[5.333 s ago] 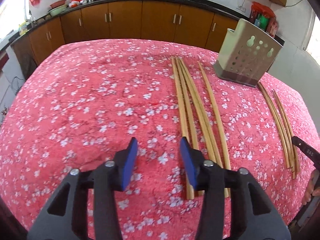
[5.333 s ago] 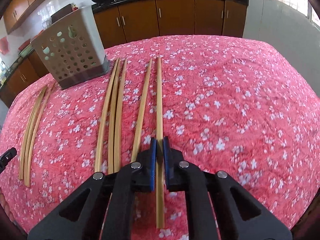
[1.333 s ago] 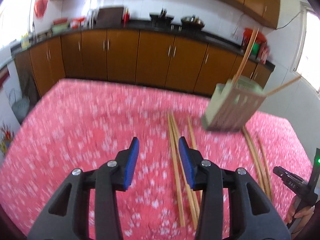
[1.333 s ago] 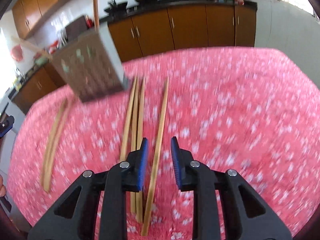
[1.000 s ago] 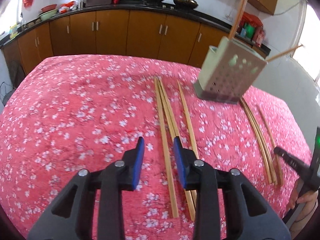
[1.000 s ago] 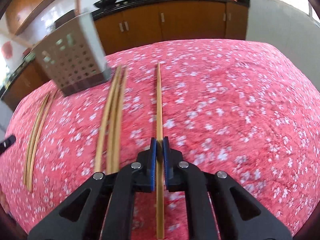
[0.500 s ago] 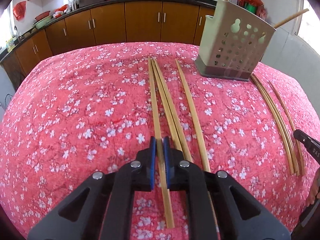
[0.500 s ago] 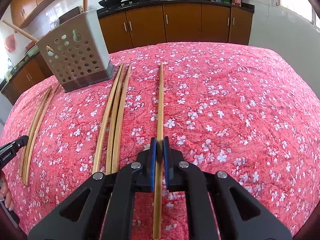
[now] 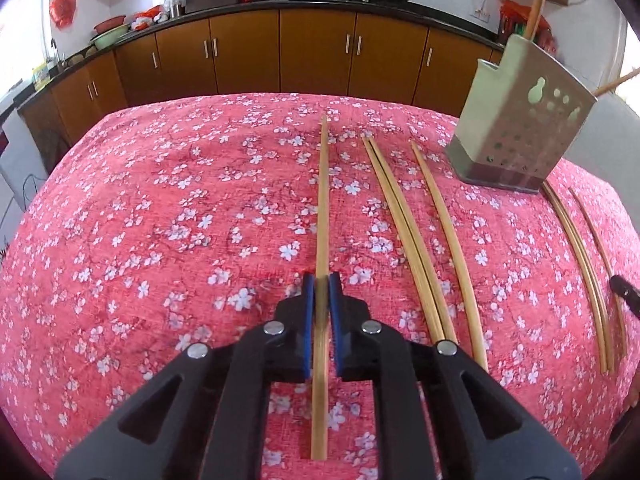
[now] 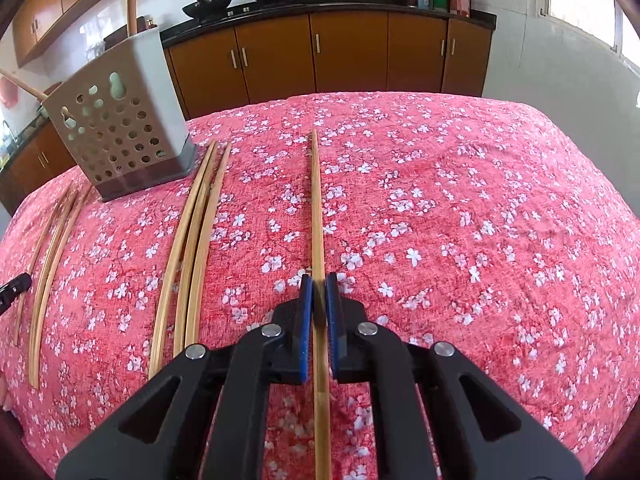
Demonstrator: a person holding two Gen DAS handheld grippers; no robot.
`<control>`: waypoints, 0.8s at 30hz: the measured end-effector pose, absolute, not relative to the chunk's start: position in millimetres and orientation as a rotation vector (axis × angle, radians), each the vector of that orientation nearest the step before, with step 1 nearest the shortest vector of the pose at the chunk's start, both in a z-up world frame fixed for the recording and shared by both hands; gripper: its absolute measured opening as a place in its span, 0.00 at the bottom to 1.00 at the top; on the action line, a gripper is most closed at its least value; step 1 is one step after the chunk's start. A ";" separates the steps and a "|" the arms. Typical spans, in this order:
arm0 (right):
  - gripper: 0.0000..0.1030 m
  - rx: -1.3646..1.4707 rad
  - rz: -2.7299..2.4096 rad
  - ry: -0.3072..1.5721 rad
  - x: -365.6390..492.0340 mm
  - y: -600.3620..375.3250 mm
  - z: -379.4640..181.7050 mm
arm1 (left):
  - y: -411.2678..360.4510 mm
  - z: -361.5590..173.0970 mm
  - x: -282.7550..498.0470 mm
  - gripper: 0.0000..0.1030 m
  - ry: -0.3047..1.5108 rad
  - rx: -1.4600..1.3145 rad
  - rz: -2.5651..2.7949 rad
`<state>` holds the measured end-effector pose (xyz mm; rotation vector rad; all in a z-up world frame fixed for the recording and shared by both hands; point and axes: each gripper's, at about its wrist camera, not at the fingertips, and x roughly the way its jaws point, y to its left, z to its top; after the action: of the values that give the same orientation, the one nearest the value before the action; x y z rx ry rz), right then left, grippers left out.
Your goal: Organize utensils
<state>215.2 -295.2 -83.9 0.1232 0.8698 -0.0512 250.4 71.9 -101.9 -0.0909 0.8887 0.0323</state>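
Note:
My left gripper (image 9: 321, 282) is shut on a long bamboo chopstick (image 9: 322, 200) that points away along the fingers, just above the red floral cloth. My right gripper (image 10: 319, 282) is shut on another bamboo chopstick (image 10: 317, 200), held the same way. The grey perforated utensil holder (image 9: 520, 120) stands at the far right in the left wrist view and at the far left in the right wrist view (image 10: 120, 128), with two chopsticks sticking out of its top. Loose chopsticks (image 9: 416, 240) lie on the cloth between the grippers.
More chopsticks (image 9: 576, 256) lie past the holder near the table's right edge, and they show at the left in the right wrist view (image 10: 52, 256). The red floral cloth (image 10: 480, 220) covers the whole table. Brown kitchen cabinets (image 9: 280, 52) stand behind it.
Both grippers, shut on their chopsticks, have lifted them slightly off the cloth. The left chopstick has separated from the loose group beside it.

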 end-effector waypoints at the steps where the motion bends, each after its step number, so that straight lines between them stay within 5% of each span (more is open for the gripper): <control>1: 0.08 0.126 -0.050 0.870 215.0 -295.1 -83.9 | 73.1 -102.1 249.0 0.11 0.888 -0.096 0.030; 24: 0.08 0.124 -0.050 0.869 215.1 -295.0 -84.1 | 78.6 -103.4 245.4 0.12 0.885 -0.139 0.013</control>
<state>215.1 -295.0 -84.1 0.1241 0.8687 -0.0503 245.4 78.6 -103.4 -0.1394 0.8848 0.0131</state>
